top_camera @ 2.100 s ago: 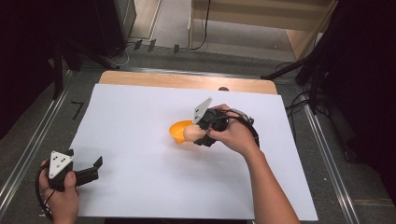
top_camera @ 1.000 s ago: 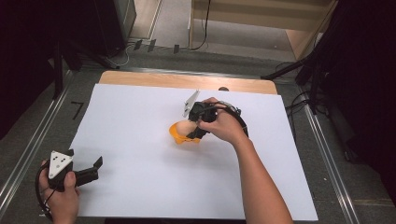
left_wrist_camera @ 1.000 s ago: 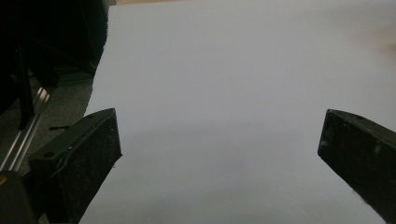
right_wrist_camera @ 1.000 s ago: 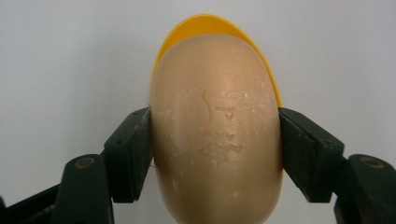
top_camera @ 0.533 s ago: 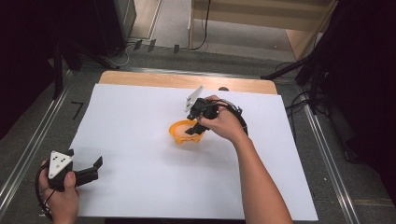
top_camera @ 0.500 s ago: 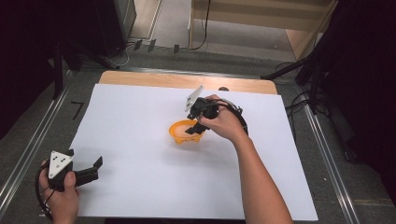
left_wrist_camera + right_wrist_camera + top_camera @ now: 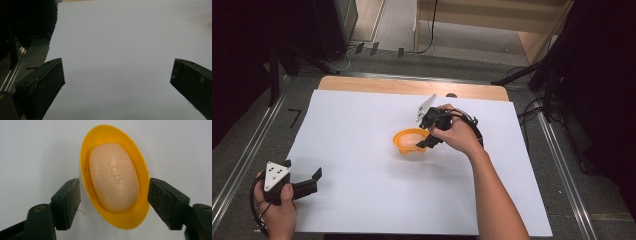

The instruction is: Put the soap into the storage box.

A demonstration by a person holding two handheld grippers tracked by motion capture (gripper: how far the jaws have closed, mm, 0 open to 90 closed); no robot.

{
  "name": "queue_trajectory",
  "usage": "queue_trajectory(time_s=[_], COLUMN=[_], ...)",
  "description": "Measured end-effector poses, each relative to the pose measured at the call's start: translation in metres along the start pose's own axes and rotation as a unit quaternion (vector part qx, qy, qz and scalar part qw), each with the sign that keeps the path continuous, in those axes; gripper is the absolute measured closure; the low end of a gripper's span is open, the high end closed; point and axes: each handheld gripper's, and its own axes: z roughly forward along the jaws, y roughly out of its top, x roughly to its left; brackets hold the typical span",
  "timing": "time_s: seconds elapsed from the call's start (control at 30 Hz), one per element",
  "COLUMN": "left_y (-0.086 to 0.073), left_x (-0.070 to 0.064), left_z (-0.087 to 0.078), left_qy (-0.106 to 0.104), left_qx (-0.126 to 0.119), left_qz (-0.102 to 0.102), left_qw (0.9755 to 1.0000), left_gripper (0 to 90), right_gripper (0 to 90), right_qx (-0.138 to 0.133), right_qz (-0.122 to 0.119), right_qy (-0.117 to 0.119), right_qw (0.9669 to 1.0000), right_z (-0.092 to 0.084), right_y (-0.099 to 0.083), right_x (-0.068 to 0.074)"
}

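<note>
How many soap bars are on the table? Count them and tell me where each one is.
1. The soap bar lies inside the yellow dish near the middle of the white sheet, between the open jaws of the right tongs.

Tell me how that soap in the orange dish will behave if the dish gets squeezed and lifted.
The soap looks smooth and rounded, so it is probably slippery. It lies loose in the orange dish, so it may slide if tilted. The right hand-held gripper straddles the dish's sides; the thin wall may flex.

You're at a lab-style recording bench, white sheet (image 7: 362, 165) over a wooden tabletop (image 7: 412, 86), metal rails (image 7: 242, 165) alongside, black stands (image 7: 274, 65), cables (image 7: 429, 30) on floor, dark surroundings.
</note>
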Motion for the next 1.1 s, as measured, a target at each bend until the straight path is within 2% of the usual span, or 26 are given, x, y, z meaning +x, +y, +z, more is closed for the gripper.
queue_trajectory(time_s=[0.1, 0.23, 0.33, 0.4, 0.6, 0.8, 1.1], left_y=[0.000, 0.000, 0.000, 0.000, 0.000, 0.000, 0.000], left_x=[0.000, 0.000, 0.000, 0.000, 0.000, 0.000, -0.001], left_z=[0.000, 0.000, 0.000, 0.000, 0.000, 0.000, 0.000], left_qy=[0.000, 0.000, 0.000, 0.001, 0.001, 0.000, 0.001], left_qx=[0.000, -0.001, 0.000, -0.001, -0.001, 0.000, 0.001], left_qz=[0.000, 0.001, 0.001, 0.001, 0.001, 0.002, 0.003], left_qw=[1.0000, 1.0000, 1.0000, 1.0000, 1.0000, 1.0000, 1.0000], left_gripper=[0.0, 0.0, 0.0, 0.0, 0.0, 0.0, 0.0], right_gripper=[18.2, 12.3, 0.0, 0.0, 0.0, 0.0, 0.0], right_qx=[-0.006, -0.002, -0.008, -0.014, -0.025, -0.027, -0.024], right_qz=[0.007, 0.022, 0.039, 0.050, 0.069, 0.097, 0.123], right_qy=[0.002, -0.023, -0.029, -0.026, -0.040, -0.055, -0.067], right_qw=[1.0000, 0.9995, 0.9988, 0.9983, 0.9965, 0.9934, 0.9898], right_z=[-0.002, -0.005, -0.008, -0.011, -0.018, -0.022, -0.029], right_y=[-0.004, -0.012, -0.017, -0.021, -0.033, -0.047, -0.073], right_x=[0.003, 0.008, 0.011, 0.012, 0.015, 0.020, 0.031])
